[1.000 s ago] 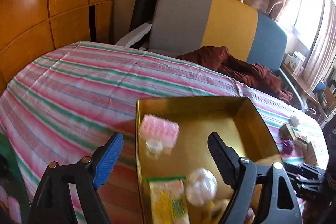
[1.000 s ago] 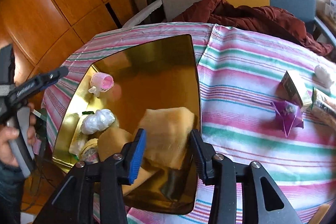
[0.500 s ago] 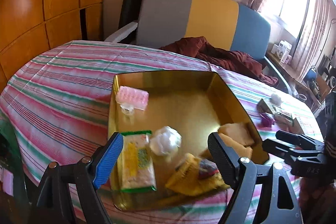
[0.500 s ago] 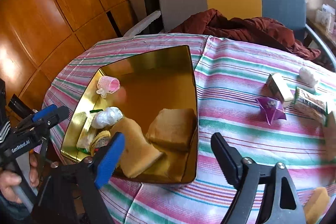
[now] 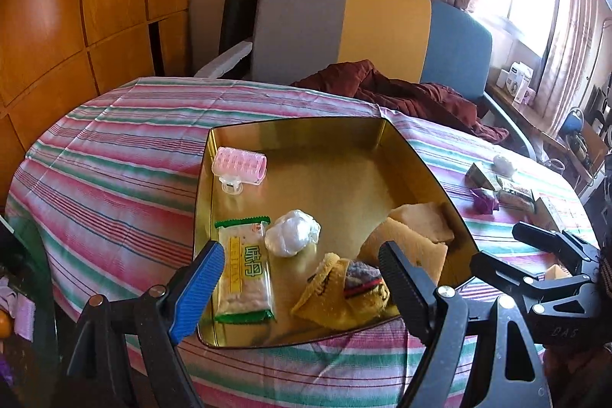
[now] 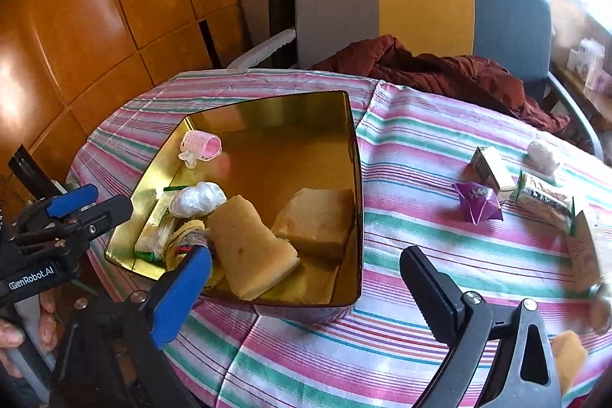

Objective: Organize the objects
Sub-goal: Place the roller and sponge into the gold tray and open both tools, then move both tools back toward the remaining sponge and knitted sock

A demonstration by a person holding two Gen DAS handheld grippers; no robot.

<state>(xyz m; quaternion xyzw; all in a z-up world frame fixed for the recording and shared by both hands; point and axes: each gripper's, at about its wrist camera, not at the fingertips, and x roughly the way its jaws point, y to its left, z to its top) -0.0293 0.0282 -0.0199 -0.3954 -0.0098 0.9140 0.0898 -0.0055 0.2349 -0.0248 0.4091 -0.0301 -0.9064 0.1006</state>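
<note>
Right wrist view: the right gripper is seen with its jaws spread wide, having just been opening, and nothing is held between them; it hangs over the near corner of the gold tin tray. Two yellow sponges are seen lying inside the tray at its near end, one leaning against the other. Further into the tray, a white plastic ball, a green-edged snack packet, a yellow knitted cloth and a pink hair roller are found along its left wall. To the right of the tray, on the striped tablecloth, a purple folded wrapper, a small carton and a foil packet are left apart from it. The left gripper is held by a hand at the tray's near left side, its jaws parted with nothing gripped.
</note>
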